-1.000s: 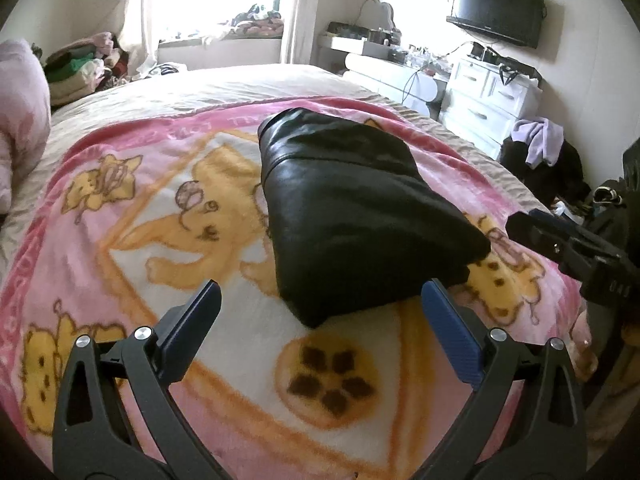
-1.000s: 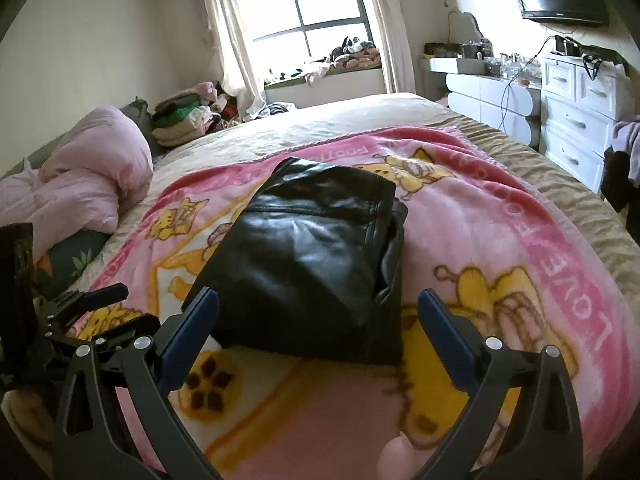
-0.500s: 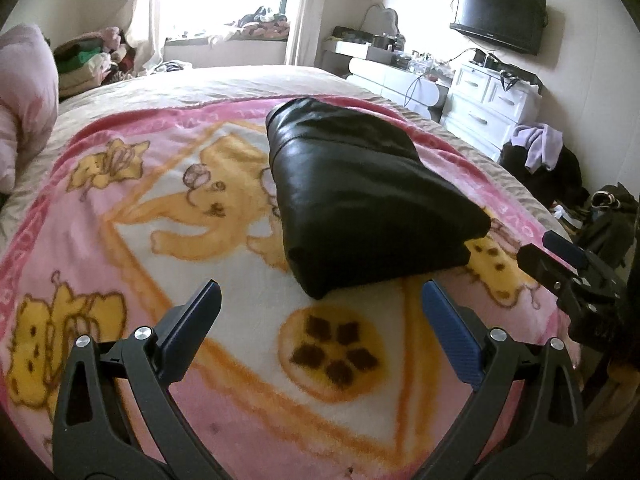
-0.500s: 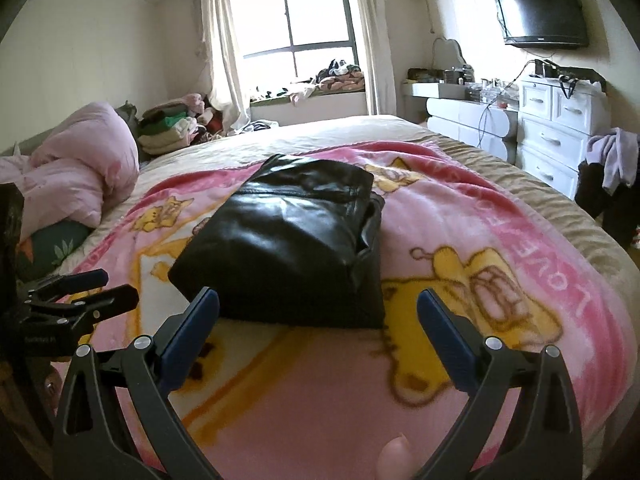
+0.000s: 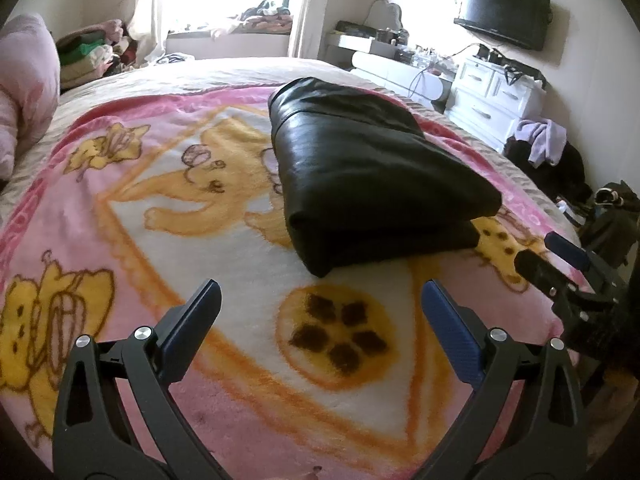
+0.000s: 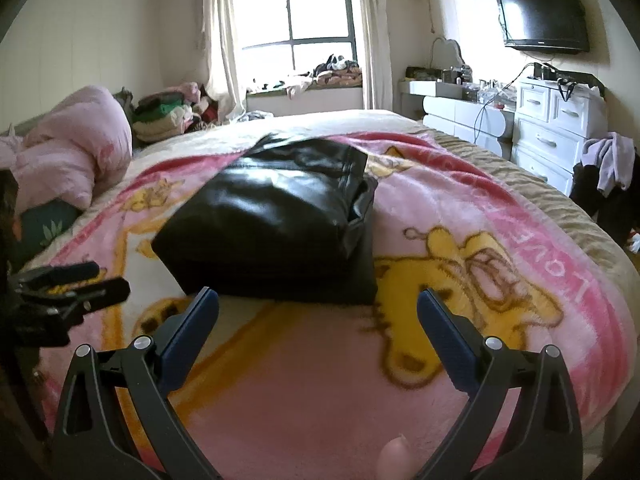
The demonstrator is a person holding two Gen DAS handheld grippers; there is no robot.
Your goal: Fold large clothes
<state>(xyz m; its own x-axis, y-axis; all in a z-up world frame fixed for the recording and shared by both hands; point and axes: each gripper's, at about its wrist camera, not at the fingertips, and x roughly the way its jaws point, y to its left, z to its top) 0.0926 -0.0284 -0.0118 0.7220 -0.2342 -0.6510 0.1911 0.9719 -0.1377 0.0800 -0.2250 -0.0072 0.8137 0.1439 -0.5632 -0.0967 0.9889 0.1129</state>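
Note:
A black leather garment (image 5: 368, 172) lies folded into a thick rectangle on a pink cartoon blanket (image 5: 200, 208) spread over the bed. My left gripper (image 5: 320, 300) is open and empty, hovering near the bed's front edge short of the garment. In the right wrist view the same garment (image 6: 276, 216) sits just beyond my right gripper (image 6: 318, 304), which is also open and empty. Each gripper shows in the other's view: the right gripper (image 5: 560, 260) at the far right, the left gripper (image 6: 72, 284) at the far left.
A pink duvet (image 6: 68, 156) is bunched at the bed's left. White drawers (image 6: 552, 136) and a wall TV (image 6: 544, 16) stand to the right, with clothes draped on a dark chair (image 6: 608, 176). Clothes are piled by the window (image 6: 168, 116).
Both grippers have pulled back and lowered away from the folded garment, which now sits farther from the fingers. The garment itself has not moved. Both stay open.

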